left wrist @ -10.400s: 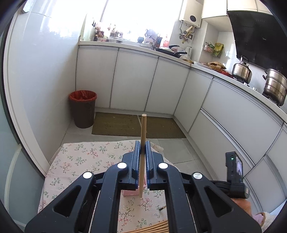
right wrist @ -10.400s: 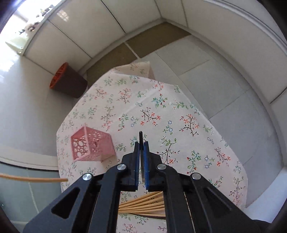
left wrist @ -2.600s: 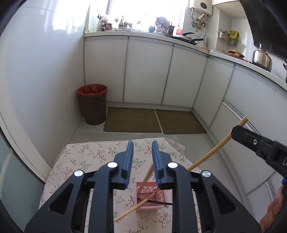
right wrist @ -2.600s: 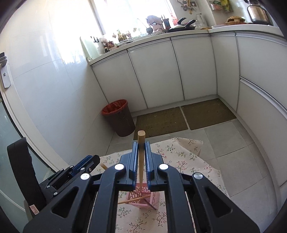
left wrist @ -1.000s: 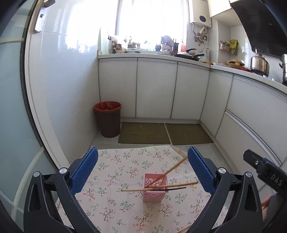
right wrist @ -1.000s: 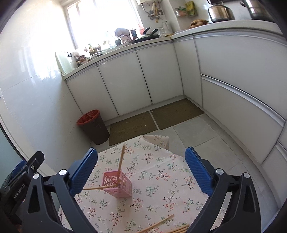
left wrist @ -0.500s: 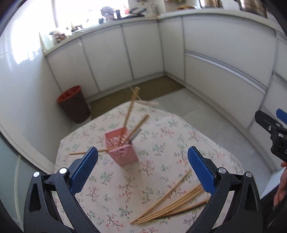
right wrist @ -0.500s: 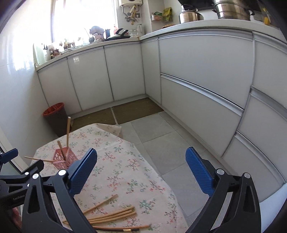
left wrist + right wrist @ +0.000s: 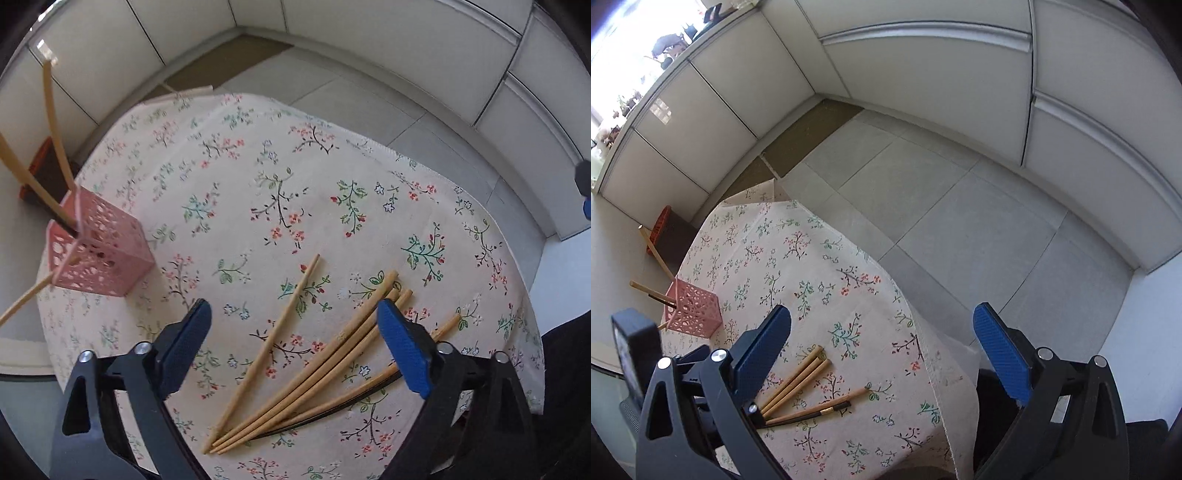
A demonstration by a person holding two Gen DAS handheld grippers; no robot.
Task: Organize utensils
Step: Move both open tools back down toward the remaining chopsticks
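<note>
A pink perforated holder (image 9: 96,245) stands at the table's left and holds several wooden chopsticks (image 9: 55,122) that lean out. It also shows in the right wrist view (image 9: 692,308). Several loose wooden chopsticks (image 9: 325,365) lie bundled on the floral cloth near the front, one (image 9: 275,338) lying apart to their left. My left gripper (image 9: 293,345) is open and empty, hovering over the loose chopsticks. My right gripper (image 9: 881,347) is open and empty above the table's right edge, with the loose chopsticks (image 9: 798,384) by its left finger.
The round table wears a floral cloth (image 9: 280,173). A red-lined bin (image 9: 663,232) stands on the floor beyond the table. White cabinets (image 9: 923,70), grey floor tiles (image 9: 960,206) and a brown mat (image 9: 812,129) surround the table. The left gripper's body (image 9: 635,354) shows at the right view's lower left.
Both grippers have tilted down and come nearer the table. The left now hovers over the loose chopsticks. Both stay open and empty.
</note>
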